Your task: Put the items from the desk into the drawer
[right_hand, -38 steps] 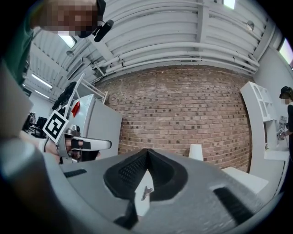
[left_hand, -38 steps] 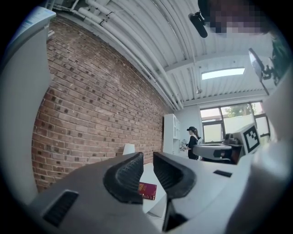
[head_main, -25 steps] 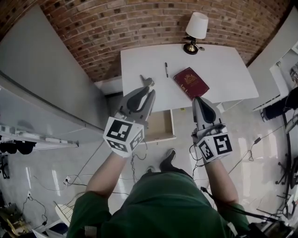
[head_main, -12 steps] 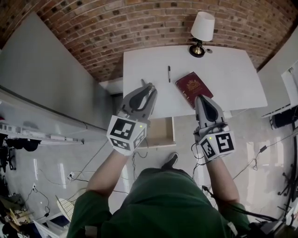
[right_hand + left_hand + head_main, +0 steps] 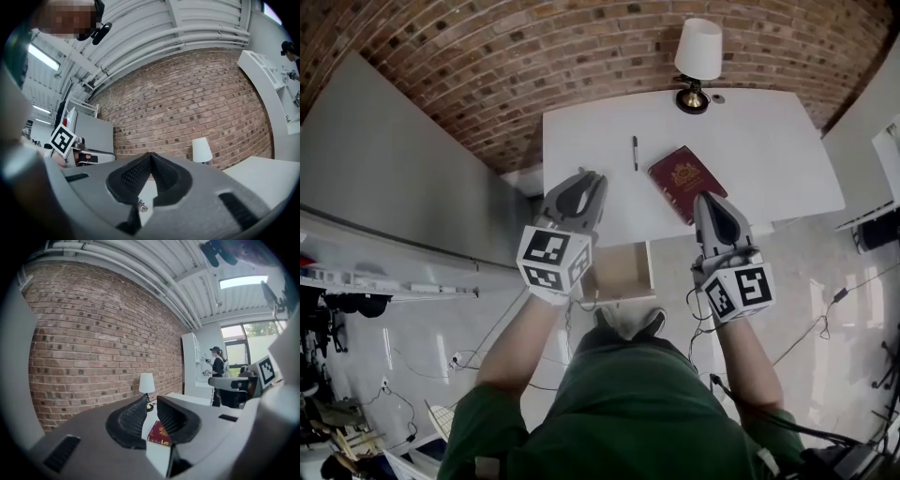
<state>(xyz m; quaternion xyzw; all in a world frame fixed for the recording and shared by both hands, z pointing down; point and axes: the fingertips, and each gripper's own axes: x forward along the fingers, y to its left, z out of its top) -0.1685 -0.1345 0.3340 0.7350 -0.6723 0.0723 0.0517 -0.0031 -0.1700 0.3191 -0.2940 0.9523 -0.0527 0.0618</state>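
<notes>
Head view: gold crest and gold lettering on the cover of the red book [image 5: 682, 176], too small to read. Black-and-white square markers on each gripper's cube, no words on them.

Book lying flat on the white desk [image 5: 769, 150], close to the middle of the near edge, turned askew to the desk's edges. Black pen [image 5: 635, 152] to the left of the book and apart from it, pointing toward the far edge. Lamp [image 5: 697, 54] with a white shade standing at the far edge. Drawer [image 5: 623, 272] pulled out below the near edge, left of centre, pale wood showing inside.

Both forearms bare, stretched forward from green sleeves and roughly parallel. Left gripper [image 5: 584, 180] held over the near left part of the desk, aimed at the far edge, jaws released and standing apart with nothing between them. Through that gap in the left gripper view, a corner of the book and, farther off, the lamp.

Right gripper [image 5: 705, 197] held over the near edge, its tip overlapping the book's near corner as seen from above, jaws clenched tip to tip on nothing. Below the closed tips in the right gripper view, a small metal piece [image 5: 140, 206] on the desk, too small to identify.
</notes>
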